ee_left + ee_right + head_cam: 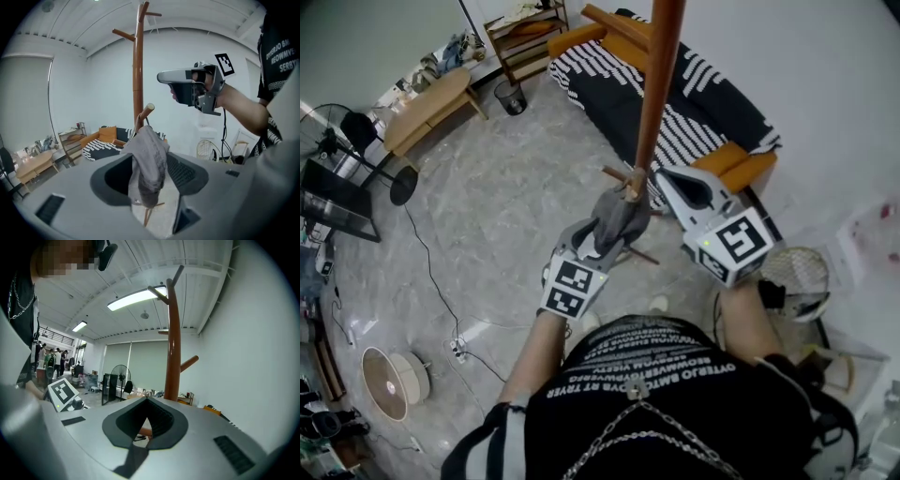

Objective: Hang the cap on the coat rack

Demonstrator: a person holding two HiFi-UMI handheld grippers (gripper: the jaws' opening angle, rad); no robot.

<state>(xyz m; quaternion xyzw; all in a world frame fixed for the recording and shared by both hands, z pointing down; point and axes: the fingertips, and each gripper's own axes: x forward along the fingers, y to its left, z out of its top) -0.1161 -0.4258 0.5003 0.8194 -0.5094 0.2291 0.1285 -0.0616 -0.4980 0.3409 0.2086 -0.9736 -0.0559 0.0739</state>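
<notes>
Left gripper view first, said one: how did the cap (149, 164) look?

Grey, soft and limp, said the other. It drooped in crumpled folds, darker along the lower edge. It hung from a short peg (146, 111) that slanted up off the rack (137, 70), which was brown wood with more pegs higher up.

And the left gripper (151, 176)?

Its jaws stood wide apart, one on each side of the cap. The cloth hung in the gap between the pads (185, 171), and they were not closed on it. So that claw held nothing, and the peg bore the cap.

Did the head view agree?

It did. From above, the cap was a grey bunch low on the rack, right at the left gripper's tips, over a pale marbled floor (487, 216). The right gripper (667, 178) was near the rack on the other side, apart from the cap.

Was that one open?

No. In the right gripper view its jaws met at the tips with nothing between them. Only the rack and a bit of wood low down showed past them
</notes>
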